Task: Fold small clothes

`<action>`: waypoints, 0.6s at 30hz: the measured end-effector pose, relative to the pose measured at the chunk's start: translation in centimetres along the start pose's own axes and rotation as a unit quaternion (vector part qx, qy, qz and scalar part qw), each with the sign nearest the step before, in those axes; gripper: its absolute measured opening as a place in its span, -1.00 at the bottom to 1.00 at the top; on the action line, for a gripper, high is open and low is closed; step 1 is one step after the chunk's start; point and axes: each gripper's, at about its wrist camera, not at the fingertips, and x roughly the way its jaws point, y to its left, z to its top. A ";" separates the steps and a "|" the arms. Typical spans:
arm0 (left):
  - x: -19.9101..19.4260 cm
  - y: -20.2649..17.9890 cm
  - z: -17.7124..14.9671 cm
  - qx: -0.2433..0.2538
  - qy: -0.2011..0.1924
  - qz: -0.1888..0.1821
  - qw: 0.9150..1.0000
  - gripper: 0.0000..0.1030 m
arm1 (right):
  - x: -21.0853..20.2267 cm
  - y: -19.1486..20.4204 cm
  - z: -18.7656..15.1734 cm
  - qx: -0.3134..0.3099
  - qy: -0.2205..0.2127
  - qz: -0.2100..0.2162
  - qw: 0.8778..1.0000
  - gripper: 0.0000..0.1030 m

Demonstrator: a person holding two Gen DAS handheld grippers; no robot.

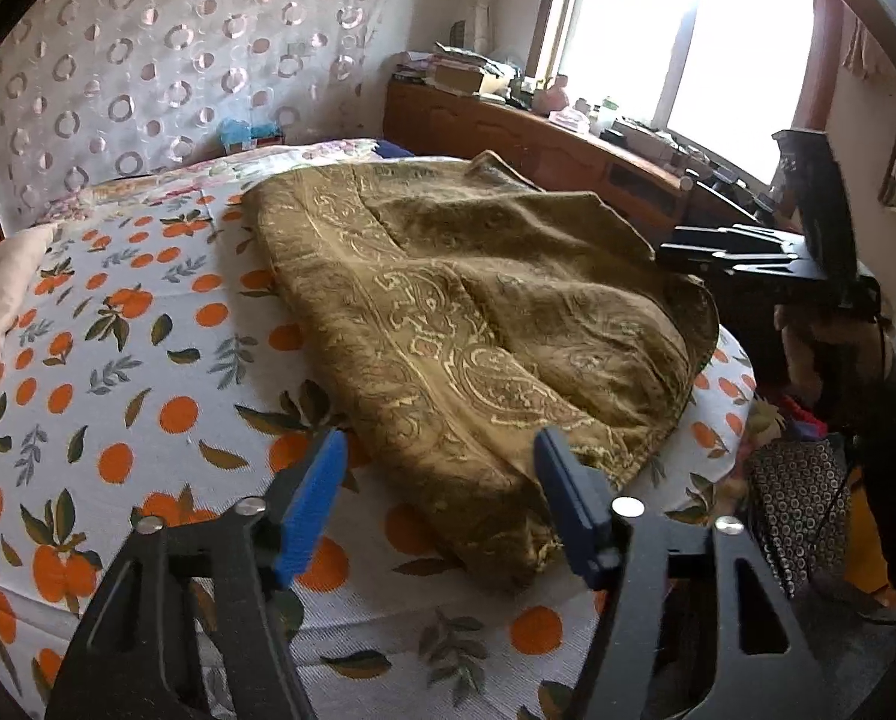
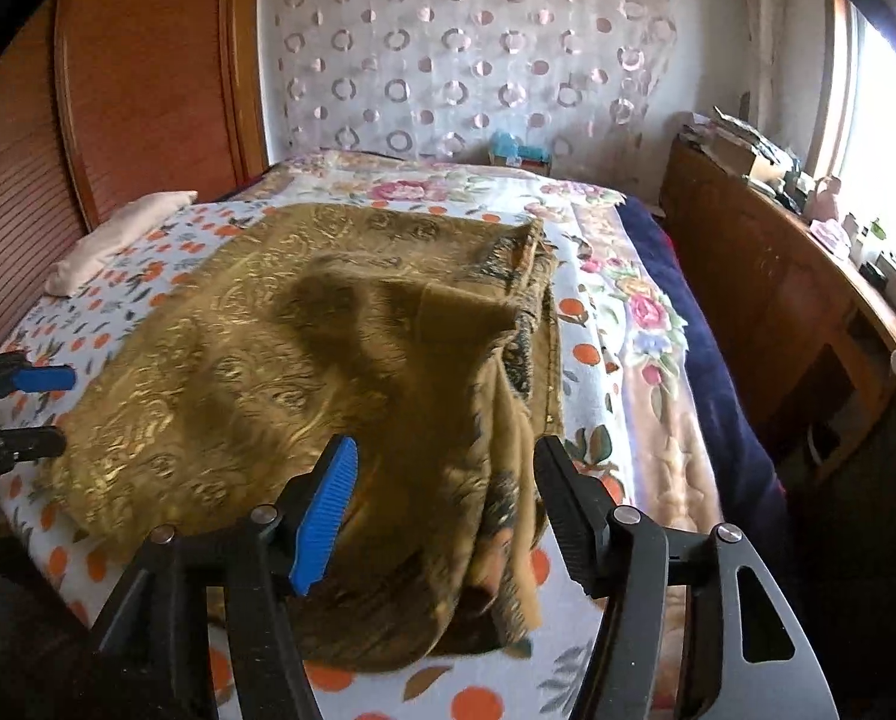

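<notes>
An olive-gold patterned cloth [image 1: 478, 312] lies rumpled and partly folded on a bed with an orange-print sheet [image 1: 117, 372]. My left gripper [image 1: 438, 450] is open, just above the cloth's near edge, holding nothing. My right gripper [image 2: 444, 459] is open over the cloth's [image 2: 303, 360] bunched right corner, with fabric rising between the fingers but not pinched. The right gripper shows at the right of the left wrist view [image 1: 748, 258]. The left gripper shows at the left edge of the right wrist view [image 2: 33, 408].
A pale pillow [image 2: 117, 234] lies at the bed's far left by a wooden headboard [image 2: 147, 72]. A floral blanket [image 2: 640, 312] covers the bed's right side. A wooden dresser [image 2: 778, 300] with clutter stands under the window. Clothes pile [image 1: 802, 492] beside the bed.
</notes>
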 end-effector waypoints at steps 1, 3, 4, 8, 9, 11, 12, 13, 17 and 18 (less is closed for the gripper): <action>0.0 -0.1 -0.1 0.002 0.003 0.002 1.000 0.15 | 0.0 0.0 0.0 0.000 -0.001 0.005 1.000 0.24; 0.1 -0.3 -0.3 0.005 0.010 0.004 1.000 0.11 | -0.5 0.6 -0.1 -0.003 -0.005 0.012 1.000 0.24; 0.2 -0.4 -0.5 0.006 0.014 0.006 1.000 0.10 | -0.7 1.0 -0.2 -0.007 -0.007 0.016 1.000 0.24; 0.5 -0.8 -1.4 0.015 0.033 0.005 0.999 0.05 | -1.3 2.7 -0.6 -0.025 -0.013 0.031 0.999 0.26; 0.5 -0.8 -1.5 0.017 0.034 0.004 0.999 0.05 | -1.3 3.1 -0.8 -0.030 -0.012 0.036 0.999 0.26; 0.3 -0.9 -1.6 0.021 0.035 0.003 0.999 0.02 | -1.0 3.8 -1.1 -0.033 -0.008 0.045 0.998 0.27; 0.3 -1.0 -1.6 0.021 0.036 0.000 0.999 -0.05 | -0.9 4.1 -1.2 -0.035 -0.005 0.050 0.998 0.27; 0.3 -0.9 -1.6 0.020 0.037 -0.005 0.999 -0.12 | -0.8 4.3 -1.4 -0.037 -0.002 0.053 0.998 0.27; -0.6 -0.8 -0.8 0.000 0.013 -0.040 0.999 -0.91 | -0.1 5.2 -1.5 -0.049 0.007 0.068 0.996 0.28; -1.1 -0.9 -0.3 -0.002 0.001 -0.044 0.999 -0.92 | 0.0 5.4 -1.5 -0.048 0.008 0.070 0.996 0.28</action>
